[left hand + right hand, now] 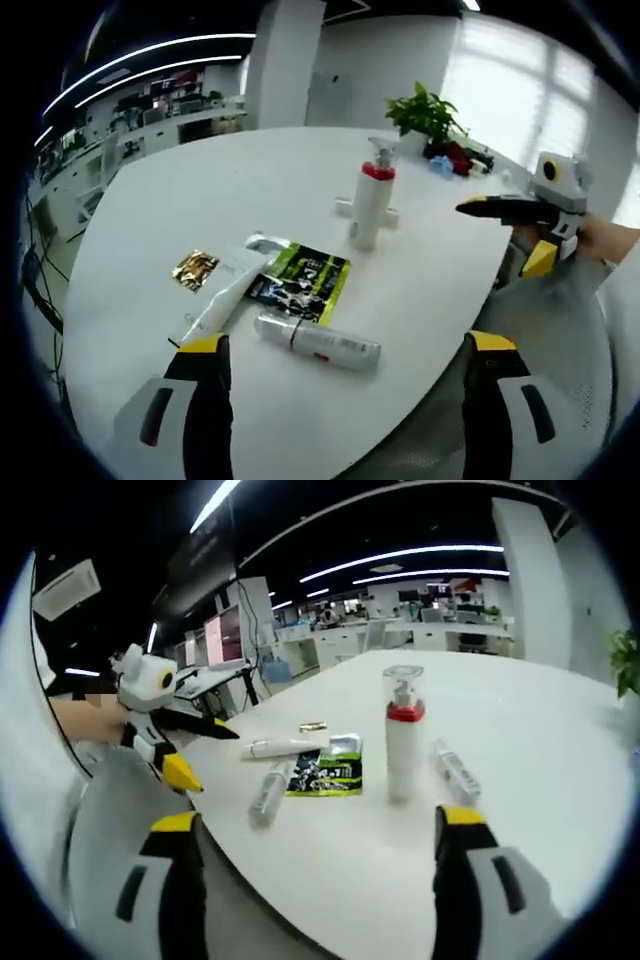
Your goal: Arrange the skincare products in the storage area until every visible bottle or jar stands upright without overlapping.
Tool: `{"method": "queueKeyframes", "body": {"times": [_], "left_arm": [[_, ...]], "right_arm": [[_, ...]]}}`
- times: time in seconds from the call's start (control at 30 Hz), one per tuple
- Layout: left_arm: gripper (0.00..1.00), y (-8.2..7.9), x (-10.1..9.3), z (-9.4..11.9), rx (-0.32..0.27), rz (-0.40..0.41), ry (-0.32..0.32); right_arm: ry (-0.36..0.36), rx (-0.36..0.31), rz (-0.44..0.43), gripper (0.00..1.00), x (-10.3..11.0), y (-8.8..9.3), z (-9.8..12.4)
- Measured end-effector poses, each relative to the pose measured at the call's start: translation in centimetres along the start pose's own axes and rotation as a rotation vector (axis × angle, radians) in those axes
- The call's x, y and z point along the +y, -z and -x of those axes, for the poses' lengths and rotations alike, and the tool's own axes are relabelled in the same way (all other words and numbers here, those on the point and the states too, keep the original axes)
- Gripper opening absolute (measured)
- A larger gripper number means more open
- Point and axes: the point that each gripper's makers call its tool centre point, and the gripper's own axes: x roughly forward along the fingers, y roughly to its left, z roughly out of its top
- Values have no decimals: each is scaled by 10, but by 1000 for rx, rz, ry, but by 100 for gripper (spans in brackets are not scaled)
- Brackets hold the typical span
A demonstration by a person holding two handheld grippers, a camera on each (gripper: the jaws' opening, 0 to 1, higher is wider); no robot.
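A white pump bottle [370, 205] [404, 745] with a red collar and clear cap stands upright on the white table [200, 190]. Right behind it lies a small white bottle [343, 207] [455, 770]. A white spray bottle [318, 340] [268, 792] lies flat near the table's edge, beside a lying white tube [225, 300] [290, 746]. My left gripper [347, 343] [205, 750] is open, held above the edge near the spray bottle. My right gripper [320, 820] [505, 235] is open too, off the table's side, holding nothing.
A green-and-black sachet [300, 280] [325, 772] lies under the tube's end, and a gold sachet [196, 269] [313, 726] lies beyond it. A potted plant [425, 115] and small items stand at the far edge. The person's grey clothing [560, 330] is beside the table.
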Motion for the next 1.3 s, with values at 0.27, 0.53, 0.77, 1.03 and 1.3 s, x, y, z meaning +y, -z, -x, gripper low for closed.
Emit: {"method": "queueKeyframes", "body": {"times": [0.27,0.53,0.77,1.03,1.3], "left_arm": [[91,-5,36,-13,34,-15,-31],[85,-14,71,-35,80,-44,-40],[76,-21,88,-58,108,-74,-53],[67,-22,107,-85,168,-119,-68],[48,-20,122,-108,217,-231,-68]], "right_arm": [[29,-38,-66,95,-11,-4,3],[46,-5,-34,95,-12,1,1],[75,-9,-47,95,-18,1,3],[97,-7,-61,93,-22,3,2],[113,-2,-63,93,-25,6,-2]]}}
